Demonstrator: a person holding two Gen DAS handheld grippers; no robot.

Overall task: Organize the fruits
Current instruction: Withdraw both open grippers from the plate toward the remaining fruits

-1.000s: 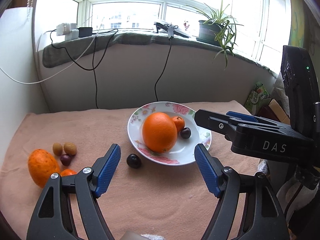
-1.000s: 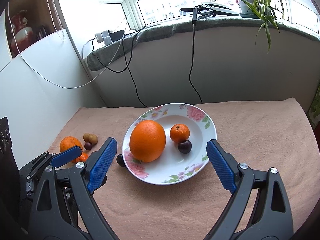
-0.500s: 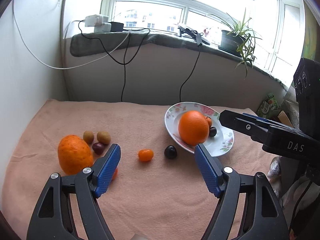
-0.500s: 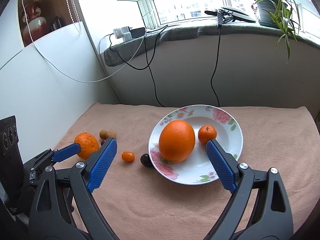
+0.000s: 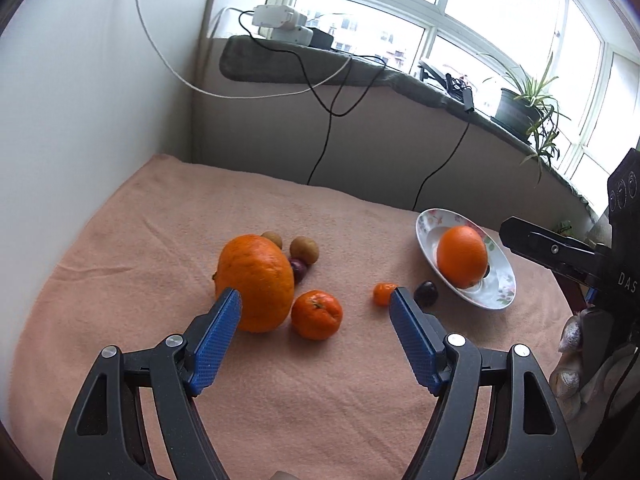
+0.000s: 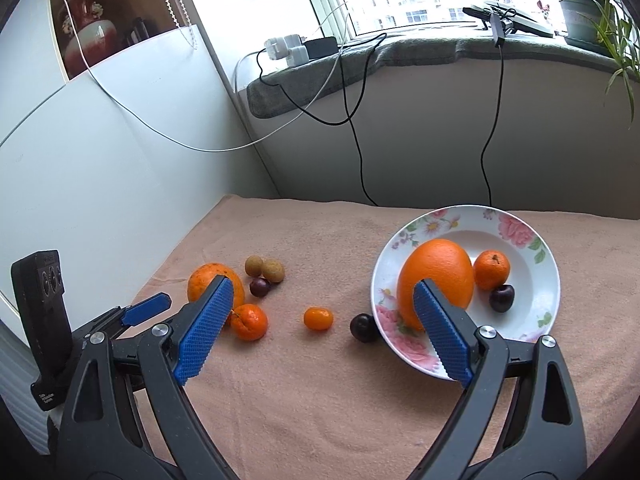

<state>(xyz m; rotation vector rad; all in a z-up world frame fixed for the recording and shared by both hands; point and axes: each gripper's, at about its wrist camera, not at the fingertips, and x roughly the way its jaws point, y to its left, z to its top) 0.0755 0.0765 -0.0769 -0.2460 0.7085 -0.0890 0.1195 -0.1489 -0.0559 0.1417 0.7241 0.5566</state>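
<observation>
A floral plate (image 6: 532, 240) (image 5: 500, 292) holds a big orange (image 6: 440, 276) (image 5: 462, 256), a mandarin (image 6: 491, 270) and a dark plum (image 6: 502, 297). On the peach cloth lie a rough large orange (image 5: 256, 280) (image 6: 208, 282), a mandarin (image 5: 317, 314) (image 6: 249, 321), a kumquat (image 5: 382, 294) (image 6: 318, 318), a dark plum (image 5: 426, 293) (image 6: 363, 327), a small purple fruit (image 5: 299, 269) (image 6: 260, 286) and two tan longans (image 5: 304, 250) (image 6: 273, 270). My left gripper (image 5: 316, 300) is open, empty, just before the mandarin. My right gripper (image 6: 324, 292) is open, empty, above the kumquat.
A white wall (image 5: 80, 120) borders the cloth on the left. Cables (image 6: 360, 152) hang from the windowsill with chargers (image 5: 280, 24) and a potted plant (image 5: 516, 110). The right gripper's body (image 5: 580, 256) shows at the right of the left wrist view.
Both grippers swung left, away from the plate toward the loose fruit group. The left gripper came closer to the rough orange and mandarin. Both stayed open.
</observation>
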